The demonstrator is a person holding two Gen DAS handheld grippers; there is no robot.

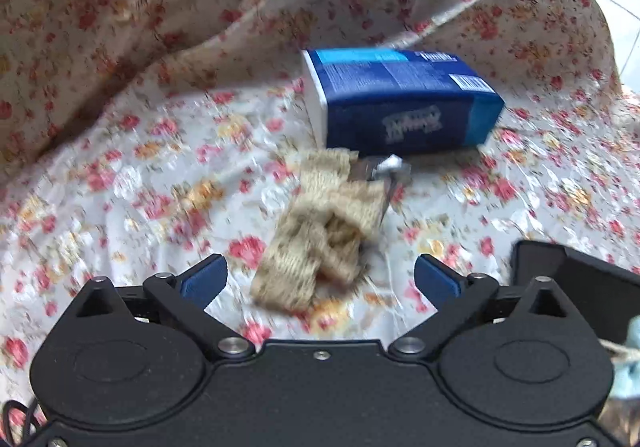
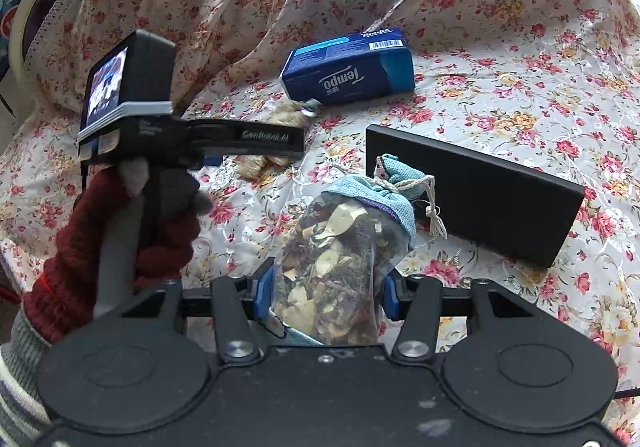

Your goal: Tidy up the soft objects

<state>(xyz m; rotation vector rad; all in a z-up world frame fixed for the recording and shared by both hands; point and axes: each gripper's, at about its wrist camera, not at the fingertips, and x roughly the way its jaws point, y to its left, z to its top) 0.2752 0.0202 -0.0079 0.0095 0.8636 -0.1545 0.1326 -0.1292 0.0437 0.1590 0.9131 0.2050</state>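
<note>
Left claw (image 1: 320,279) stood wide apart, empty | beige band (image 1: 320,235) lay just ahead of your jaws, long axis angled away | right claw (image 2: 326,293) clamped on sachet (image 2: 340,247)

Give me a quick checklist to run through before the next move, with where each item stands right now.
1. Right gripper shut on the sachet of dried leaves: ok.
2. Left gripper open and holding nothing: ok.
3. Beige woven band lying between the open fingers, pads not touching it: ok.
4. Black tray on the floral cloth, nothing seen in it: ok, though its inside is hidden.
5. Blue tissue pack lying beyond the band, apart from both grippers: ok.
6. Whether the band touches the tissue pack: cannot tell, the picture is blurred.
</note>
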